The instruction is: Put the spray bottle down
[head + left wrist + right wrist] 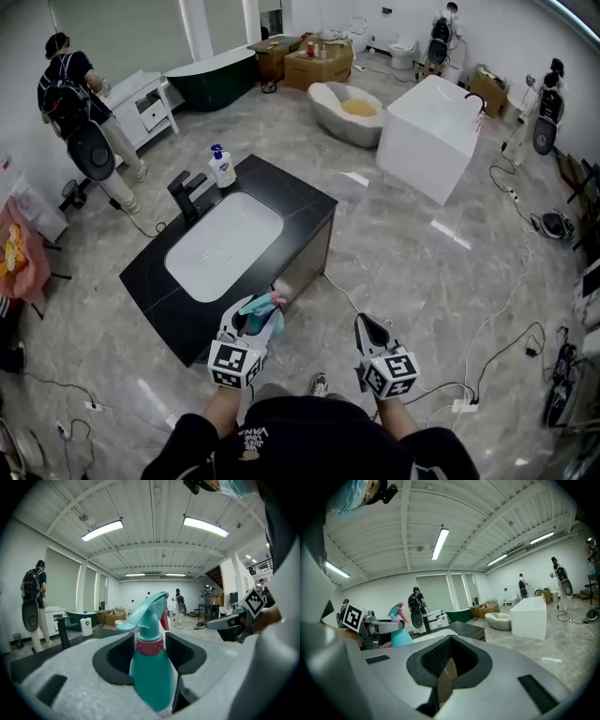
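Teal spray bottle [149,681], black countertop [298,201]

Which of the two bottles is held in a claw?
The teal spray bottle, gripped by the left claw; the white pump bottle stands free on the black counter, by the faucet.

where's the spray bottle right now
The spray bottle is upright in the left gripper's jaws, low and left of centre in the head view, by the near edge of the black sink counter.
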`<state>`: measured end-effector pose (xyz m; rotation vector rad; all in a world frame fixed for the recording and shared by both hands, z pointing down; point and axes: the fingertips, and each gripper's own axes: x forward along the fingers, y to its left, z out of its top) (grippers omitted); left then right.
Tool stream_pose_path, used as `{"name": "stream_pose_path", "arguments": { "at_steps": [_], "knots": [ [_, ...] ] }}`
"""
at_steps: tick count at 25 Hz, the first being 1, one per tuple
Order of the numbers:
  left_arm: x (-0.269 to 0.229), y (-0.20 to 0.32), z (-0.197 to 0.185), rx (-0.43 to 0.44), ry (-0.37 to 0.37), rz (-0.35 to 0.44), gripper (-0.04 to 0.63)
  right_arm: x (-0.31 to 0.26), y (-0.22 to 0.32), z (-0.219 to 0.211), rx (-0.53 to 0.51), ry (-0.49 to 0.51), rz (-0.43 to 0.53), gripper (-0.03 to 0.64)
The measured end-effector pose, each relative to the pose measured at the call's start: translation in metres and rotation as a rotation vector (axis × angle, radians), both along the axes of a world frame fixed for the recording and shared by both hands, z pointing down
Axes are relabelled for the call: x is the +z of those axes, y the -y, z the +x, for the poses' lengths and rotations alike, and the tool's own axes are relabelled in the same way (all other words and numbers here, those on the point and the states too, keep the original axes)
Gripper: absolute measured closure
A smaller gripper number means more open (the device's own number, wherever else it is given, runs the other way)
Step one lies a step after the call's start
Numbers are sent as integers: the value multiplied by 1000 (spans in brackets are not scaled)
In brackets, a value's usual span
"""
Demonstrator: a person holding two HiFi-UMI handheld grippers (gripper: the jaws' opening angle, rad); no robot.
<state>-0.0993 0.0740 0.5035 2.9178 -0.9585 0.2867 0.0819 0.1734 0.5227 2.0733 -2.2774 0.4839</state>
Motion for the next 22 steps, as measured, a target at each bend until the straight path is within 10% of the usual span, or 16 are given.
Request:
{"name": "stream_pose_path", "arguments": {
  "at_steps": [22],
  "knots": [
    [13, 108, 55, -75, 20, -49, 379, 21, 120, 52, -100, 43, -58, 615]
  ]
}}
